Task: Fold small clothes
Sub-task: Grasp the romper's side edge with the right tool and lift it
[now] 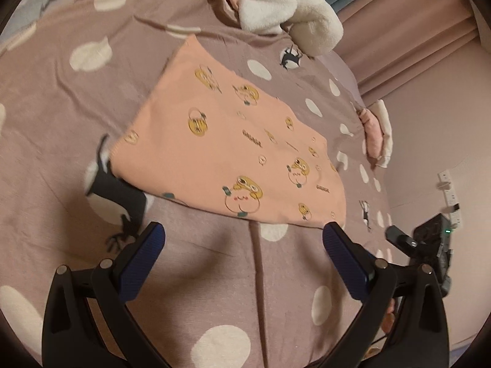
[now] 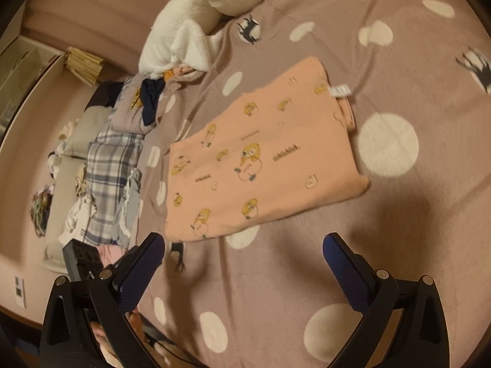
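Peach printed garment (image 1: 233, 150) lies flat on the bed (image 1: 76, 116), already folded into a rough rectangle, just ahead of both grippers. Left gripper (image 1: 244, 239) has its fingers wide apart with nothing between them; its right fingertip sits right at the garment's near corner, contact unclear. Right gripper (image 2: 244, 247) also stands fully spread and empty, hovering over the polka-dot cover just short of the near hem.

Risks, judged from the layout: the folded stack looks loose, with a layer and a white label (image 2: 340, 90) sticking out at the far end in the right wrist view, so a pinch that catches only the top layer would likely peel the fold open. A low grab could also take the bed cover along with the cloth. Uneven pulls from the two sides would skew the rectangle.

Hard to tell: what kind of garment it is, how many layers are stacked, and whether sleeves are tucked under. Both views are motion-blurred. The white fleece item (image 1: 285, 3) and the pile of other clothes (image 2: 113, 165) at the bed edge are cut off by the fisheye rim. Fingertip height above the cover is unreadable.
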### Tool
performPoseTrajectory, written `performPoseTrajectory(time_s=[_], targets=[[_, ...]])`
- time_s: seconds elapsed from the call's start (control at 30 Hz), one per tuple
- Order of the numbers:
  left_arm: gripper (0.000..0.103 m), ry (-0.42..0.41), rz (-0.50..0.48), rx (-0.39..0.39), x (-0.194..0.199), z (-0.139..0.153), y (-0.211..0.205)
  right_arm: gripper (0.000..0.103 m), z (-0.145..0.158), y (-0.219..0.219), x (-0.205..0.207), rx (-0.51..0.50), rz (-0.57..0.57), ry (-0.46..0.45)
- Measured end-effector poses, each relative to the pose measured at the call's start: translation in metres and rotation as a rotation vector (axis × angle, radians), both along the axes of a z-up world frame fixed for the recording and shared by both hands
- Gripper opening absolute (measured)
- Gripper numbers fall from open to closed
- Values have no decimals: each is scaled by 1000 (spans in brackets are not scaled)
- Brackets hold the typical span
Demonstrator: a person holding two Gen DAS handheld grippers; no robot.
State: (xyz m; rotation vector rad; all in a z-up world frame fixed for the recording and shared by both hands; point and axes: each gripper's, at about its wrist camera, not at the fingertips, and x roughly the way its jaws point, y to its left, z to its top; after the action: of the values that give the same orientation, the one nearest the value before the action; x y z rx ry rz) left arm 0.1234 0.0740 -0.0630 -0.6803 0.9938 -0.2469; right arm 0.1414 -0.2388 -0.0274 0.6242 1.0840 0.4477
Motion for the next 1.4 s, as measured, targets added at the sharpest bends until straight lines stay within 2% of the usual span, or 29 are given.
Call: performPoseTrajectory(time_s=[0.13, 0.3, 0.4, 0.53, 0.73, 0.9, 1.0, 1.07, 1.17, 1.3, 1.4], targets=[[103, 29, -27, -76, 7, -21, -3, 102, -20, -6, 3, 59, -20, 41], [103, 73, -18, -130, 20, -45, -2, 102, -52, -9, 11, 109, -40, 115], [103, 44, 6, -161, 28, -49, 3, 102, -67, -13, 17, 158, -63, 138], [103, 35, 26, -193, 42, -52, 11, 102, -68, -18, 27, 221, -88, 117], [103, -5, 90, -294, 57, -62, 25, 102, -71, -8, 40, 224, -82, 85], [103, 3, 104, -327, 74, -63, 31, 103, -75, -8, 53, 234, -102, 76], [103, -6, 144, -376, 82, -64, 37, 103, -76, -9, 60, 253, -121, 75], [103, -15, 137, -398, 91, -65, 39, 103, -76, -8, 63, 252, -129, 67], [102, -8, 111, -356, 102, -65, 32, 103, -75, -2, 66, 213, -145, 34], [101, -32, 98, -229, 105, -62, 16, 103, -72, 12, 74, 109, -147, -20], [101, -46, 93, -184, 107, -63, 13, 103, -70, 19, 77, 46, -139, -50]])
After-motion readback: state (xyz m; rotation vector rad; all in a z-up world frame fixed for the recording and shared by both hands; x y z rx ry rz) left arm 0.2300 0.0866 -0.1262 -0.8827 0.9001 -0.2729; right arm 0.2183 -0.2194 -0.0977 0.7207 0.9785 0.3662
